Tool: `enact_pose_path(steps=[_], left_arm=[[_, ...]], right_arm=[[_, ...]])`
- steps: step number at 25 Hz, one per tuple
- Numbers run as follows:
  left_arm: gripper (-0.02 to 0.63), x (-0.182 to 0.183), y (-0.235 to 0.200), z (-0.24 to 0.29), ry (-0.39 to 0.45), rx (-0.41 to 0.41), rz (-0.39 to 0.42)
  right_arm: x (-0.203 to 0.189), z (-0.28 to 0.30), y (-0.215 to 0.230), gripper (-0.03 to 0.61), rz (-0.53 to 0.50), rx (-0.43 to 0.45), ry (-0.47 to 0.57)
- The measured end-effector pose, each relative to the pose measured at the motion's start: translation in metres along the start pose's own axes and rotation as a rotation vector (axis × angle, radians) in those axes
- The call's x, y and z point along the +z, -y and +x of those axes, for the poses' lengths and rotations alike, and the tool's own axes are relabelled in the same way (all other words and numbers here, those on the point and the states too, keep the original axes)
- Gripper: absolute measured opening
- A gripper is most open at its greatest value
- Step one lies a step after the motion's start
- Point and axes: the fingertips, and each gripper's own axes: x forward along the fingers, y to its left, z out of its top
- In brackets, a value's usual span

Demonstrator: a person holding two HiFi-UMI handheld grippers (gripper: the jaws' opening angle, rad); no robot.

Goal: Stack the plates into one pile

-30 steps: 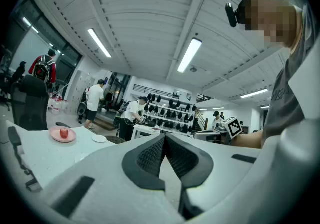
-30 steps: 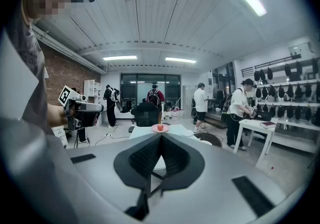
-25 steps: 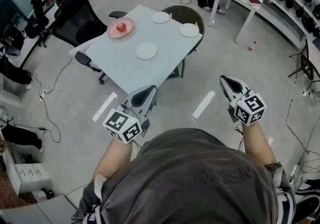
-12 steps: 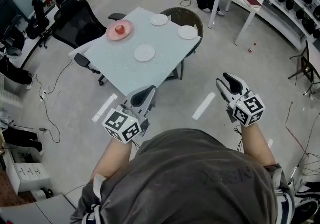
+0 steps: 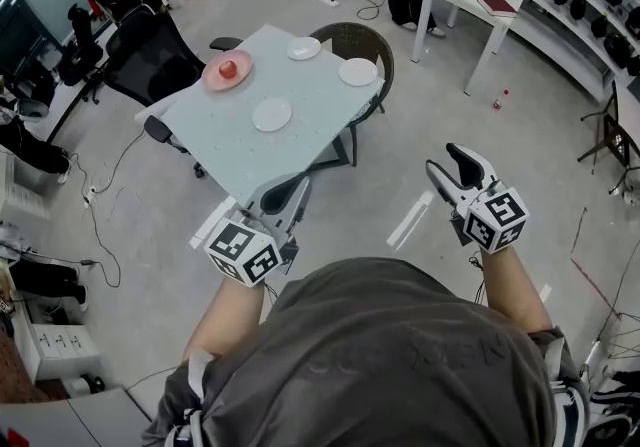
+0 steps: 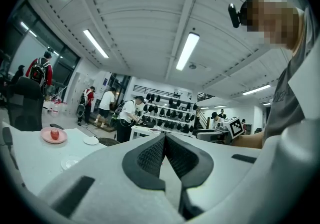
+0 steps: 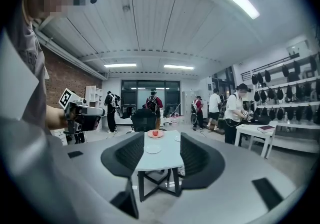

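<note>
Grey floor lies open between a standing person and a pale table point(image 5: 300, 140), which is well ahead of them and out of reach. Three white plates sit apart on its top: a near plate point(image 5: 272, 115), a far plate point(image 5: 303, 48) and a right plate point(image 5: 358, 71). A pink plate point(image 5: 243, 63) at the left edge carries an apple point(image 5: 228, 68).

The person holds both tools level at waist height, pointing towards the table. The left tongs point(image 5: 283, 197) are closed, pad against pad, with nothing between them. The right tongs point(image 5: 455, 173) have just been opening and now stand wide and empty; only the distant table shows through the gap.

No plate is touched or stacked, so this looks like the approach before the first pick. The next move calls for walking up until the plates come within reach, and the left tongs will need to open. One white plate could then be pinched by its rim and set on another. The apple probably makes the pink plate a poor one to cover.
</note>
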Motion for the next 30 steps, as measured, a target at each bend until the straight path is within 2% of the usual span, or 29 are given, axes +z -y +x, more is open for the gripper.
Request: enact_pose_path(steps=[7,15,20,24,30], left_arm=[[0.005,-0.003,0.026,0.039,-0.003,-0.002,0.012],[0.005,-0.005,-0.002,0.068,-0.012,-0.008,0.006],[0.005,-0.005,-0.042,0.108,-0.003,-0.060,-0.002],[0.005,-0.001,-0.092,0.154,0.011,-0.110,-0.007],[0.005,0.023,-0.176,0.229,0.008,-0.182,-0.012]], right_arm=[[-0.007,-0.018,0.037,0.212,0.003,0.014,0.004],[-0.011,0.009,0.061,0.212,0.006,0.008,-0.007],[-0.013,0.044,0.088,0.211,0.001,-0.025,-0.016],[-0.011,0.090,0.123,0.209,0.000,-0.070,-0.019],[0.018,0.174,0.176,0.207,-0.005,-0.121,-0.029]])
